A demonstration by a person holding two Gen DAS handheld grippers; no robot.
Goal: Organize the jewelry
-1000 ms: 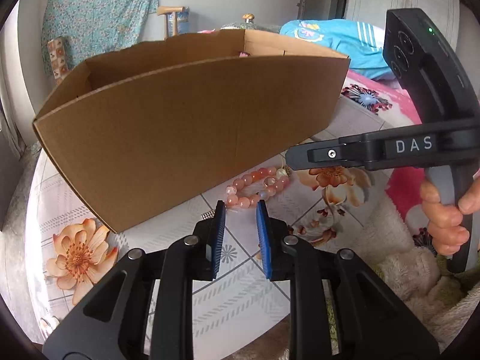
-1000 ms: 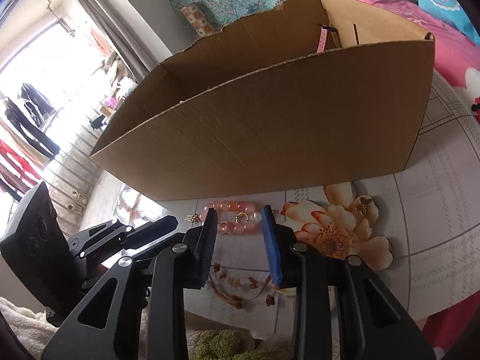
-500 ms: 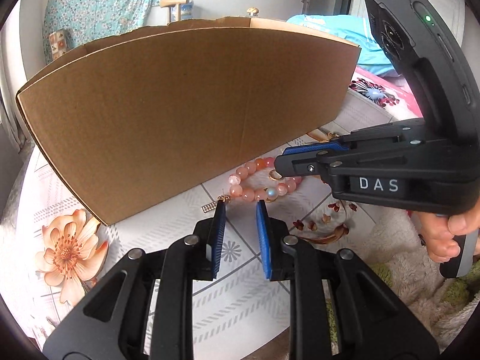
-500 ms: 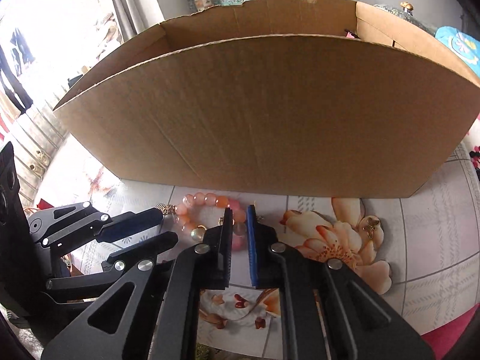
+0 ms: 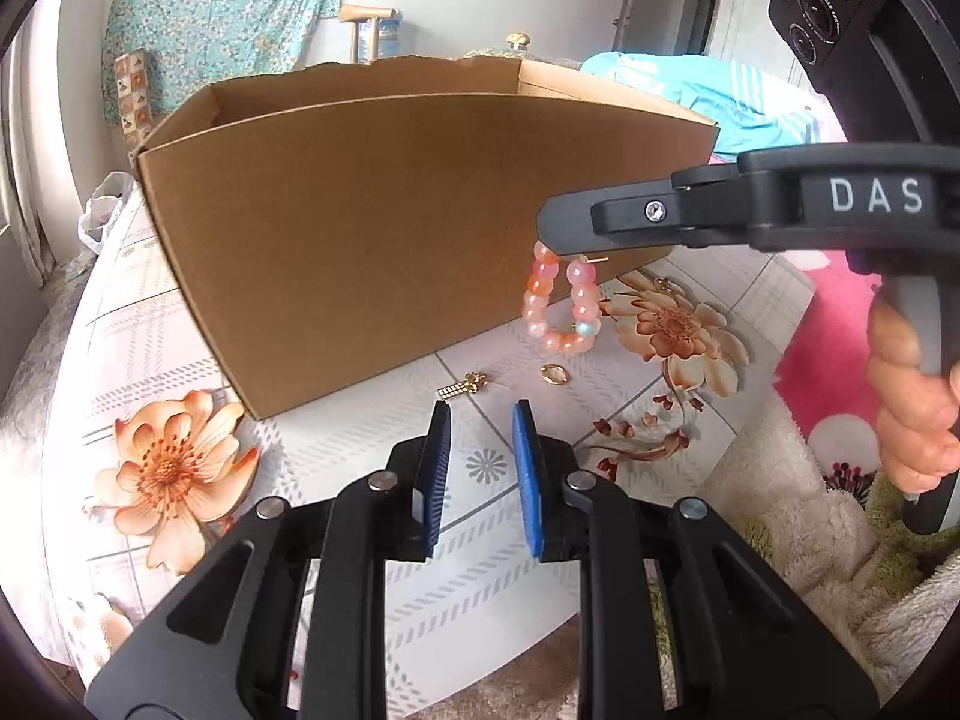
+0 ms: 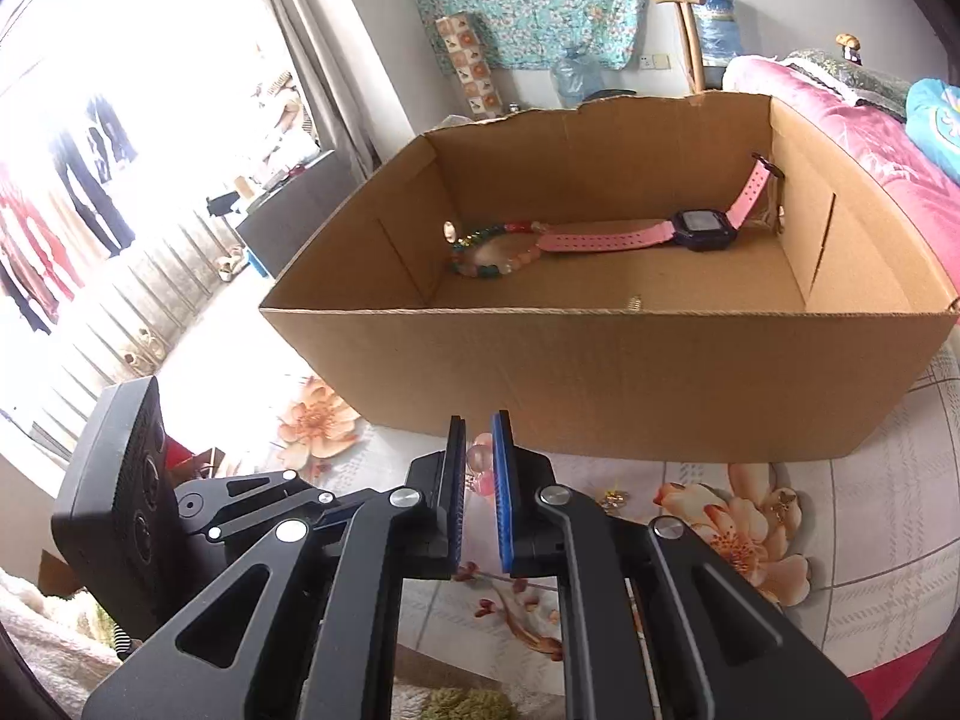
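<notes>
A pink bead bracelet (image 5: 561, 306) hangs clear of the table from my right gripper (image 5: 549, 237), which is shut on it in front of the cardboard box (image 5: 372, 228). In the right wrist view a couple of its beads (image 6: 480, 462) sit pinched between the blue pads of the right gripper (image 6: 478, 438). My left gripper (image 5: 480, 420) stands open low over the table with nothing between its fingers. Just ahead of it lie a small gold charm (image 5: 465, 387) and a gold oval ring (image 5: 553, 373).
Inside the box (image 6: 600, 384) lie a pink watch (image 6: 696, 228) and a multicoloured bead bracelet (image 6: 492, 252). A gold earring (image 5: 663, 283) rests on the printed flower of the tablecloth (image 5: 180, 360). A fluffy blanket (image 5: 780, 510) lies at the near right.
My right gripper closed on the pink bracelet and lifted it off the table; the gold charm and ring stayed behind. The left gripper drew back a little, its gap unchanged.
</notes>
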